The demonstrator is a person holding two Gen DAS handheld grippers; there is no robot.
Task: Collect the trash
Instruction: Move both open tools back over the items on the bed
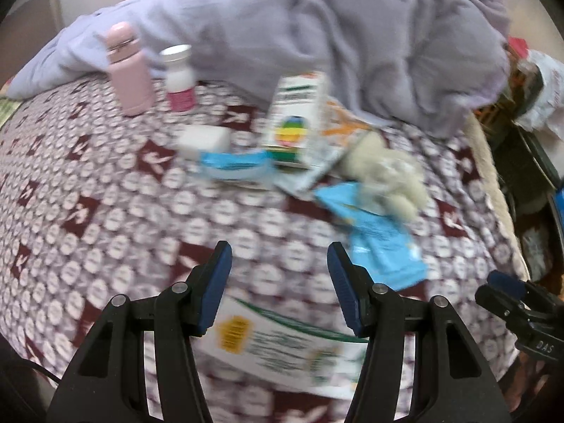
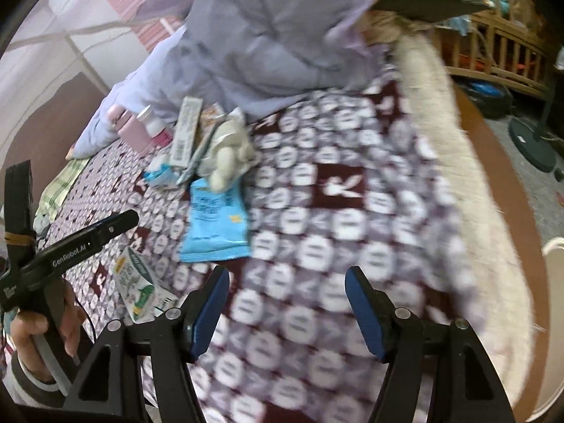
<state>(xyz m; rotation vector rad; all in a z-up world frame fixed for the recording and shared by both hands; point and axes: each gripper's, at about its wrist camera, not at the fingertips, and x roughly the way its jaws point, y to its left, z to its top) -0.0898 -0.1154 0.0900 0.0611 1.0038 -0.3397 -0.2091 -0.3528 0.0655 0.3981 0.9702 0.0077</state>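
Both grippers, left gripper [image 1: 279,261] and right gripper [image 2: 287,283], hang empty with fingers apart over the bed [image 2: 352,229]; hasty, blurred sweeping could snag the stuffed toy [image 1: 387,176] rather than the blue wrapper [image 1: 380,243] by the bed's right edge

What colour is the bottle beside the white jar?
Pale pink bottle, clearest in the left wrist view.

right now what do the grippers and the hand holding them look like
Both the left gripper and right gripper have black plastic frames, silver pivot pins and blue ribbed pads. The left one's side reads GenRobot.AI in white. The hand gripping it wears a dark sleeve with a grey cuff.
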